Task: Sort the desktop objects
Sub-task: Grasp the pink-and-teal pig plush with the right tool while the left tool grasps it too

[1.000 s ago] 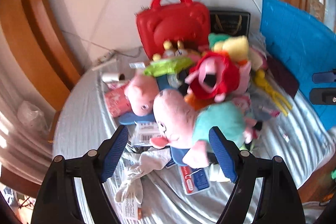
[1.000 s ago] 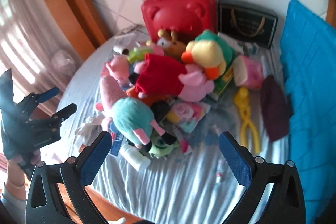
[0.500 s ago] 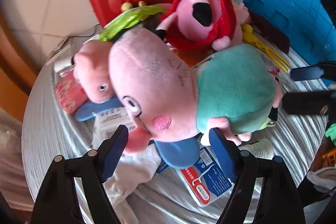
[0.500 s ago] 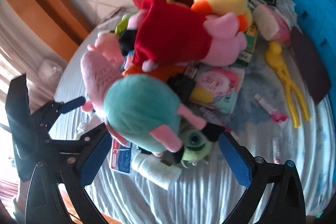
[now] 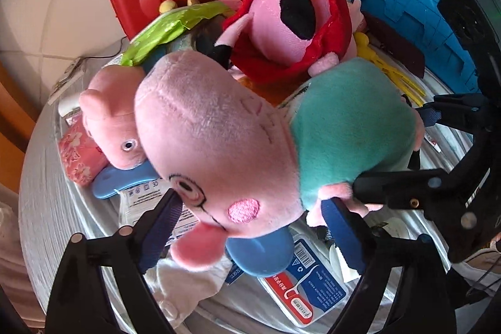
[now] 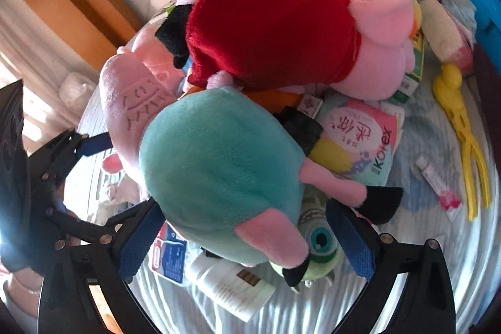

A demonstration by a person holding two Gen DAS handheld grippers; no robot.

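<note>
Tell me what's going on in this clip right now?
A person is sorting a cluttered table. Both tools are open around the pink pig plush in the teal shirt atop the pile: the left tool frames its head, the right tool its body. Neither has clamped yet. A pig plush in a red dress lies behind.

Round cloth-covered table (image 6: 391, 287), white bottle (image 6: 228, 284), yellow tongs (image 6: 463, 127), floss pack (image 5: 303, 280)

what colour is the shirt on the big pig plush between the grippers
Teal green; the big pig plush's shirt shows best in the right wrist view.
</note>
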